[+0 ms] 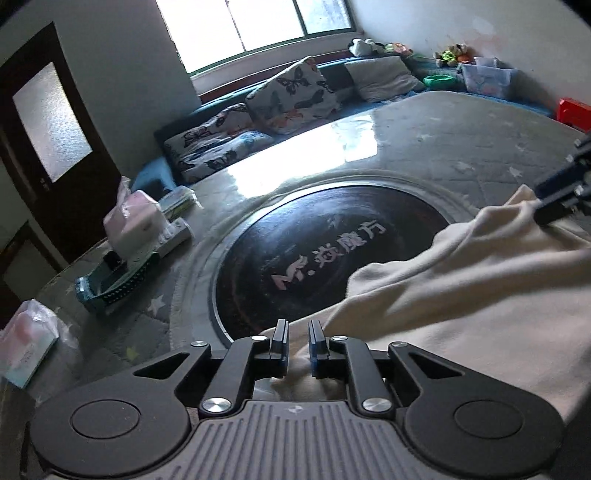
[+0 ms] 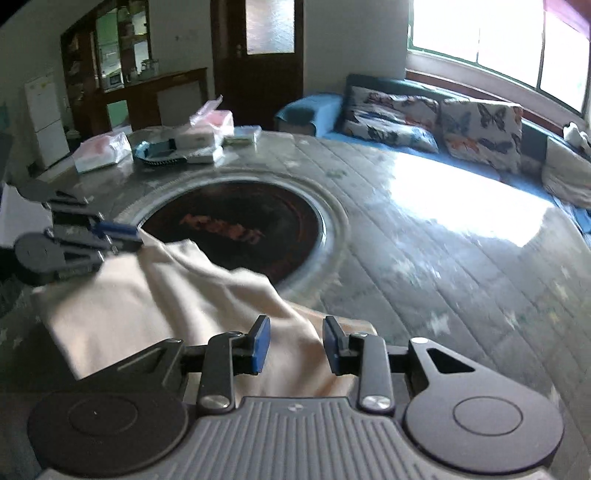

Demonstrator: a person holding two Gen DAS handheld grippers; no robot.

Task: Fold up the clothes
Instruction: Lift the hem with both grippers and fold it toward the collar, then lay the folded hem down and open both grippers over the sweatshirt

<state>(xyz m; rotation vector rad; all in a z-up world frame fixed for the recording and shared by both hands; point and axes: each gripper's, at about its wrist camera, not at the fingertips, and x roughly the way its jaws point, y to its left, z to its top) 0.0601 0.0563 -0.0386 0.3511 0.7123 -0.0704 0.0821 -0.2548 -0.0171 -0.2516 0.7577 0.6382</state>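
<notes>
Cream soft cotton garment drapes limply at the table's near edge; my left gripper and right gripper stand parted around its hem corners, not pinching.

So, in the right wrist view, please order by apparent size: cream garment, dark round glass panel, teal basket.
1. cream garment, though it lies nearest the camera
2. dark round glass panel
3. teal basket, farthest away

Daylight from the window glares off the table; room dim, fisheye edges bent, slight motion blur.
</notes>
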